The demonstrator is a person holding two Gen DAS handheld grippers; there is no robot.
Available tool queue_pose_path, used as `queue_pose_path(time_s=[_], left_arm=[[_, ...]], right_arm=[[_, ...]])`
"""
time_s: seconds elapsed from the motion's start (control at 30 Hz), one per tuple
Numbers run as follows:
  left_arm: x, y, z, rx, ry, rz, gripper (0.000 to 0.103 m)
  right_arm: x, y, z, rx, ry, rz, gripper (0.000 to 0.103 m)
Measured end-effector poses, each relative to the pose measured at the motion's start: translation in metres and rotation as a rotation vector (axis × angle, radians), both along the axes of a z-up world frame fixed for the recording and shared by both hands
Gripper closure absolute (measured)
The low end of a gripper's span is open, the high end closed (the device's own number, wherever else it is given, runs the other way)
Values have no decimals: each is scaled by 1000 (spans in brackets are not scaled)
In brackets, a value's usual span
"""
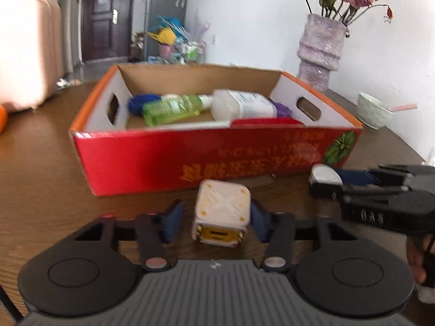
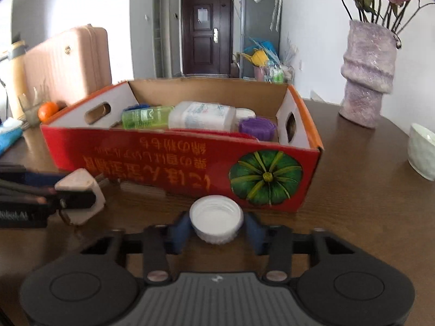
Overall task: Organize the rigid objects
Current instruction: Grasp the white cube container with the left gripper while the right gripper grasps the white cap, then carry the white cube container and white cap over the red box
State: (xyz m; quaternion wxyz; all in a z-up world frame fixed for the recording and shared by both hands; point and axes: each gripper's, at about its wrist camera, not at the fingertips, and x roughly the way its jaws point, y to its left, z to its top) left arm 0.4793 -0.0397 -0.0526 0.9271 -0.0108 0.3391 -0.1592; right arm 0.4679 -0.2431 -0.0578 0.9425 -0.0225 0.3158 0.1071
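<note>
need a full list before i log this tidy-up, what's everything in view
box: 1, red, orange rim, mid table
green bottle: 1, green, lying in box
white bottle: 1, white, lying in box
round piece: 1, purple, box's right end
vase: 1, lilac, holds dried roses, right of box
bowl: 1, pale, table's right edge
orange: 1, orange, left of box
suitcase: 1, pink, behind box
table: 1, brown wood
cube: 1, cream, between left claw pads
cap: 1, white, gripped by right claw
left claw: 1, black
right claw: 1, black
</note>
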Motion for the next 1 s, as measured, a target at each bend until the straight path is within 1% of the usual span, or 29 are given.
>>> queue_pose_path(time_s=[0.1,0.37,0.43,0.53,0.63,0.7,0.8,0.87,1.0], left_arm=[[-3,0,-2,3,-27,1,62],[-9,-1,1,8,-35,8,63],[-24,3,11,-3,-76,10,63],[-60,10,27,-17,-127,34,63],[-103,24,39,-39,-134,92,63],[-133,35,45,-43,-151,130,63],[-177,52,54,-54,-171,197,63],[-200,62,60,-69,-166,214,63],[-239,73,71,-78,-191,244,63]], right_arm=[[1,-3,0,12,-6,8,64],[-1,-8,3,51,-15,11,64],[-9,-8,9,64,-30,7,64],[-37,-10,22,106,-59,13,64],[-79,-11,31,149,-55,24,64],[-112,-10,35,149,-63,36,64],[-161,-9,41,118,-82,44,64],[-189,-9,45,106,-89,45,64],[-240,-14,53,108,-108,33,64]])
